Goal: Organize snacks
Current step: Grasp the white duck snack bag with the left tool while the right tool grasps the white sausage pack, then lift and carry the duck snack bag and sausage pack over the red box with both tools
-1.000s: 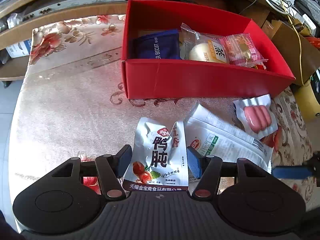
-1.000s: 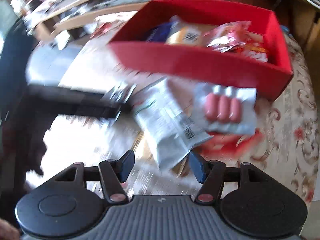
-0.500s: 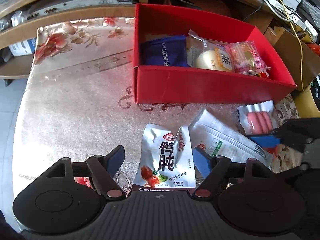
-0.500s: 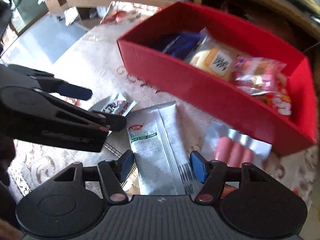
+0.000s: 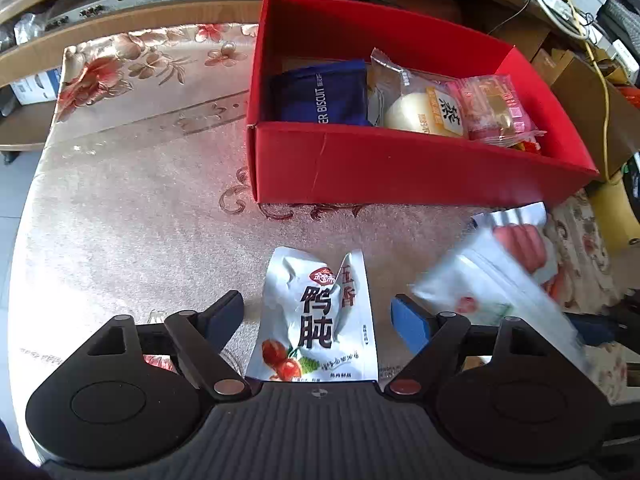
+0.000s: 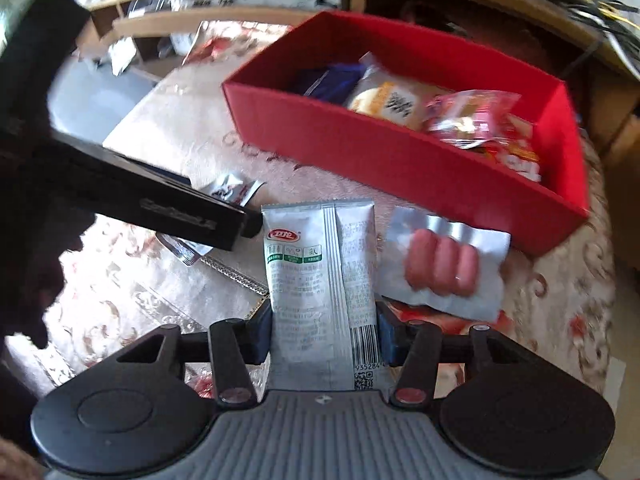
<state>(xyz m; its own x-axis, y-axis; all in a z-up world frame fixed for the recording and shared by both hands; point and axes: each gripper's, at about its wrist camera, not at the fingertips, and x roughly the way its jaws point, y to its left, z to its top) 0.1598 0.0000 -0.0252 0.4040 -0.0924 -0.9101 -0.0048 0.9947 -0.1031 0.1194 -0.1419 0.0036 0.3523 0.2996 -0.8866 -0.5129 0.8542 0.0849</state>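
The right claw (image 6: 324, 332) has just been closing and now clenches the long white packet (image 6: 320, 280) between its pads, the packet pointing toward 12 o'clock. The left claw (image 5: 318, 316) has just been opening, released around the silver pouch (image 5: 316, 320) lying on the desk (image 5: 120, 208). Next probably comes the carry to the red box (image 6: 400, 152) at 1 o'clock.

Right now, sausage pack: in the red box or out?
Out. The sausage pack lies on the tablecloth in front of the red box.

Floral tablecloth (image 5: 120, 184), wooden shelf (image 5: 132, 12), yellow cable (image 5: 600, 80)
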